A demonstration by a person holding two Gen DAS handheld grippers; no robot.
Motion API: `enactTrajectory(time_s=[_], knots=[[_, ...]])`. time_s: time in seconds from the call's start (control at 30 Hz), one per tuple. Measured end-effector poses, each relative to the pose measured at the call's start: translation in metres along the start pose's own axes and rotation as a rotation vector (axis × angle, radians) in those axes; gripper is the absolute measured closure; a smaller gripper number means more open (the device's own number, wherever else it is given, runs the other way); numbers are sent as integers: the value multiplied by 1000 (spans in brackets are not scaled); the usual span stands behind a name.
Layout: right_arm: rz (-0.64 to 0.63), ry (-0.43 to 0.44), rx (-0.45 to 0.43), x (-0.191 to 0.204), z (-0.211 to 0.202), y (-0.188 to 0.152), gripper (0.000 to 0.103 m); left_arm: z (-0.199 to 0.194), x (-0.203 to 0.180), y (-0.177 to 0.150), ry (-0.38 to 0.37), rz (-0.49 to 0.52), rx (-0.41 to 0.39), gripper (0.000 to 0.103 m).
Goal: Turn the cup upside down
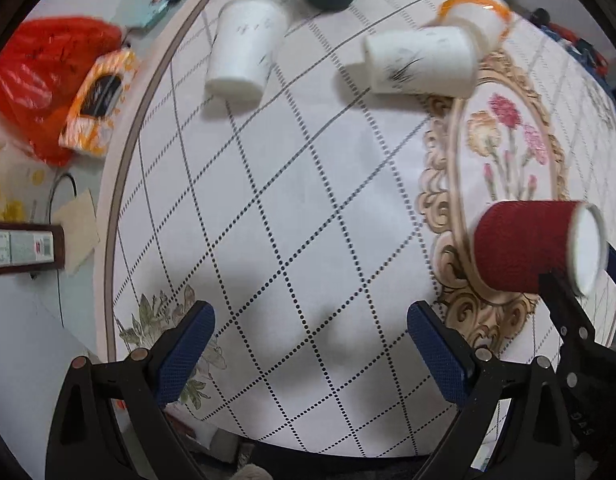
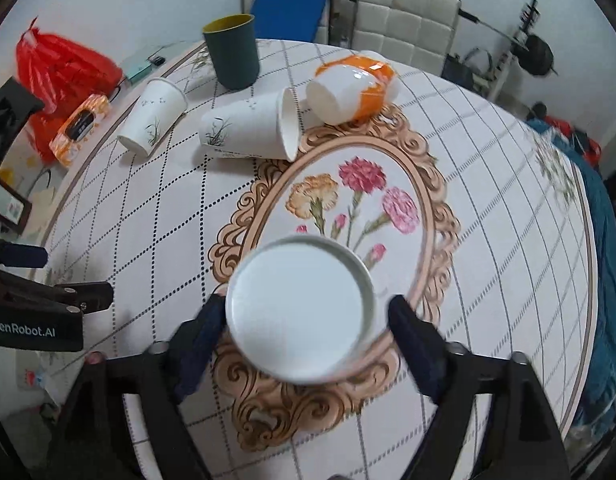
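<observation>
A red cup [image 1: 524,246] with a white base is held by my right gripper [image 2: 303,312], base towards the camera; in the right wrist view I see only its round white bottom [image 2: 299,312] between the blue pads. My right gripper is shut on it above the floral oval of the tablecloth [image 2: 488,200]. My left gripper [image 1: 310,344] is open and empty over the checked cloth, left of the red cup.
Two white paper cups [image 2: 153,120] [image 2: 247,128] and an orange-banded cup [image 2: 354,84] lie on their sides at the far side. A dark green cup [image 2: 231,52] stands upright. A red bag [image 2: 63,72], a tissue pack [image 2: 81,126] and chairs [image 2: 404,20] are beyond the table.
</observation>
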State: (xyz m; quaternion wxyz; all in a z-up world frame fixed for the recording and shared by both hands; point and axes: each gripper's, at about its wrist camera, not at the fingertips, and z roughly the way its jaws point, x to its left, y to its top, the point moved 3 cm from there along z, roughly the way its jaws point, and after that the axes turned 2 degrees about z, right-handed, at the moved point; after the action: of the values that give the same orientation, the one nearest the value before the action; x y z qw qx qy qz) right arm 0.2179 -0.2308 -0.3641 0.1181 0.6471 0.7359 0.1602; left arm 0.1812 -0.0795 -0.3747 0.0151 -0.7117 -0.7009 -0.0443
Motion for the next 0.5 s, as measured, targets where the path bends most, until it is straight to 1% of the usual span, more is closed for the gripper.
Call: enactTrajectory(time_s=[0.07, 0.17, 0.23, 0.33, 0.37, 0.5], knots=[[39, -10, 15, -5, -10, -6, 11, -13, -7, -3, -1, 31, -34, 4], [136, -57, 26, -17, -36, -22, 9, -36, -13, -15, -10, 81, -90, 4], [183, -86, 25, -22, -52, -33, 8, -42, -7, -17, -17, 102, -119, 4], [248, -171, 27, -29, -78, -50, 8, -56, -7, -28, -28, 142, -167, 4], [272, -187, 26, -31, -86, -55, 8, -62, -8, -31, -33, 158, -182, 4], [353, -217, 4, -37, -118, -71, 8, -81, -10, -44, -41, 192, -231, 4]])
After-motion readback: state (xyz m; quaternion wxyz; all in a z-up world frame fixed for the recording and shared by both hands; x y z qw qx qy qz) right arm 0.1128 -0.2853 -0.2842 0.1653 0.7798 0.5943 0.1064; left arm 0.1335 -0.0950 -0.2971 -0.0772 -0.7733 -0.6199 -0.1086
